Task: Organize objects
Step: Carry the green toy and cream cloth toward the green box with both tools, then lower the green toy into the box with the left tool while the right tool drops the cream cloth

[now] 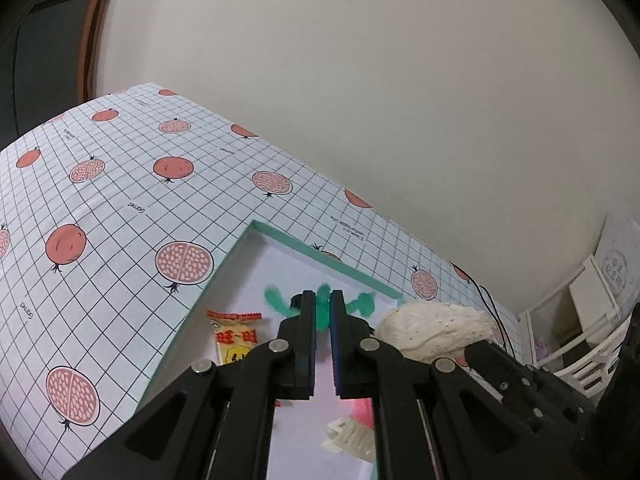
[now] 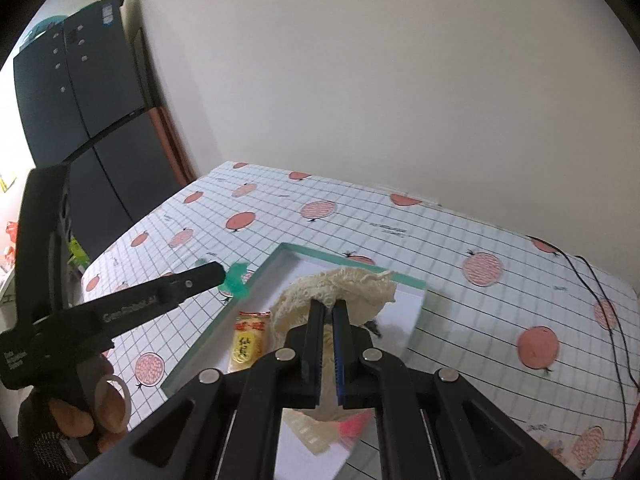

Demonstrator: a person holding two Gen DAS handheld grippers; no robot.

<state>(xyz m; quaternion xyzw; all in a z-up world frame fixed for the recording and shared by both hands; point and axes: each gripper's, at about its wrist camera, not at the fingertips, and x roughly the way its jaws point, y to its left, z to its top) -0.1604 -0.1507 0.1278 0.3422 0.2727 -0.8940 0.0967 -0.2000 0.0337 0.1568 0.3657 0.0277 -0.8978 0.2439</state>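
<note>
Your left hand-held gripper [image 1: 323, 304] is clamped on a green toy [image 1: 362, 303], your right hand-held gripper [image 2: 328, 307] on cream knitwear [image 2: 340, 286], both above the tray [image 2: 304, 251].

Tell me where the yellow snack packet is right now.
The yellow snack packet lies flat inside the teal-rimmed tray, near its left wall in both wrist views, just left of the cream knitted bundle.

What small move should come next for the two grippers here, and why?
Probably lower both loads into the tray. The left gripper is shut on a green toy, and the right gripper is shut on a cream cloth. Both items hang over the tray, where a snack packet already lies.
</note>
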